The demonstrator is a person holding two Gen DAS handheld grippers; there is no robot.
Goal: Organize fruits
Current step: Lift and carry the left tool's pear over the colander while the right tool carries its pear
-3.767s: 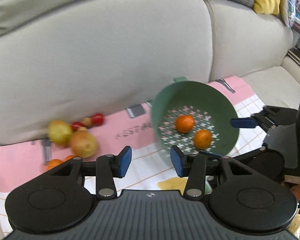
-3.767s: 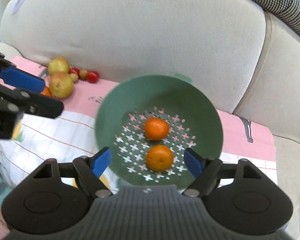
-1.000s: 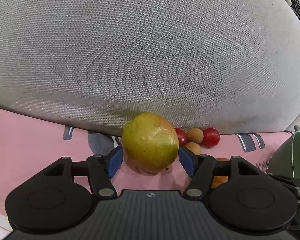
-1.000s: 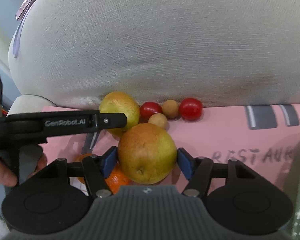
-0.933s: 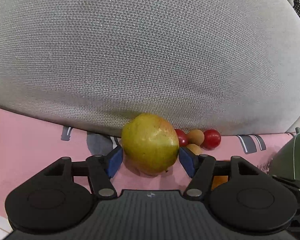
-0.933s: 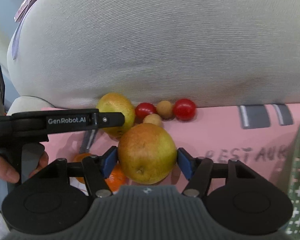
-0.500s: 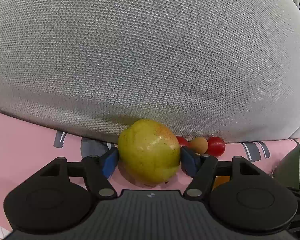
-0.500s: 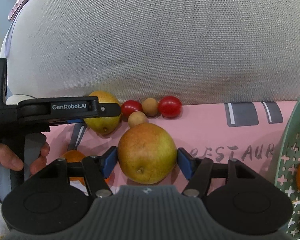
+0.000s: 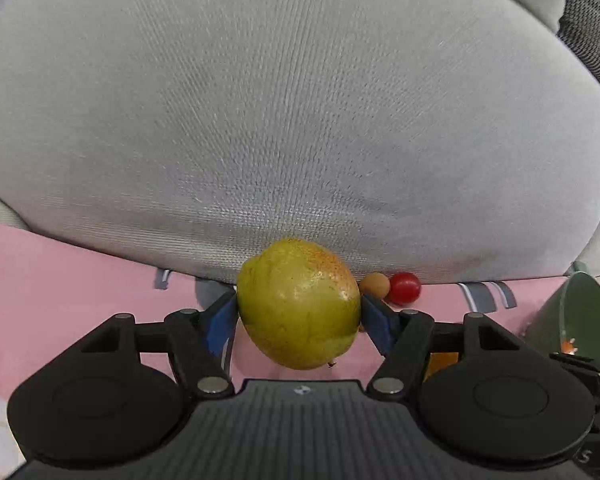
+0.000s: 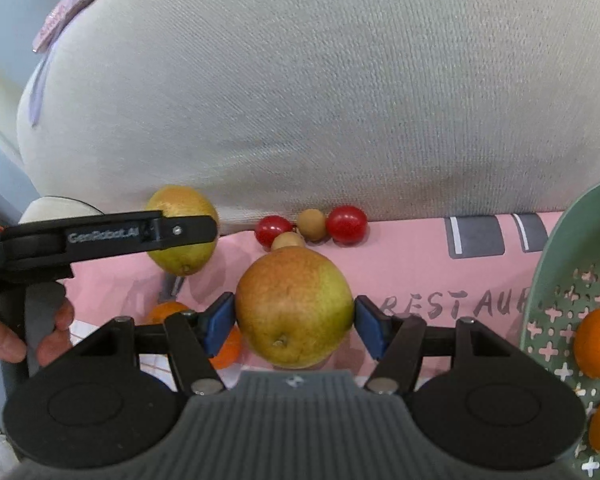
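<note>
On a sofa seat covered w/ a pink cloth (image 10: 416, 276), both grippers are clamped on fruit. The left gripper (image 9: 298, 312) has its blue pads pressed to either side of a yellow-green pear (image 9: 298, 304), seen lifted clear of the cloth in the right wrist view, just in front of the grey cushion (image 9: 284, 112). The right gripper (image 10: 295, 314) grips a 2nd, redder pear (image 10: 295, 306) the same way, pads tight on both flanks; whether it rests on the cloth can't be told.

Behind the red-tinged pear, at the foot of the cushion, sit two red cherry tomatoes (image 10: 347, 225) & two small tan round fruits (image 10: 311, 219), all touching or nearly so. An orange (image 10: 168, 310) lies on the cloth to the left, near the person's hand (image 10: 28, 336) on the left gripper's handle.

At far right, a green colander (image 10: 560, 248) is tilted on the cloth, w/ two oranges (image 10: 598, 342) inside on its perforated base.
</note>
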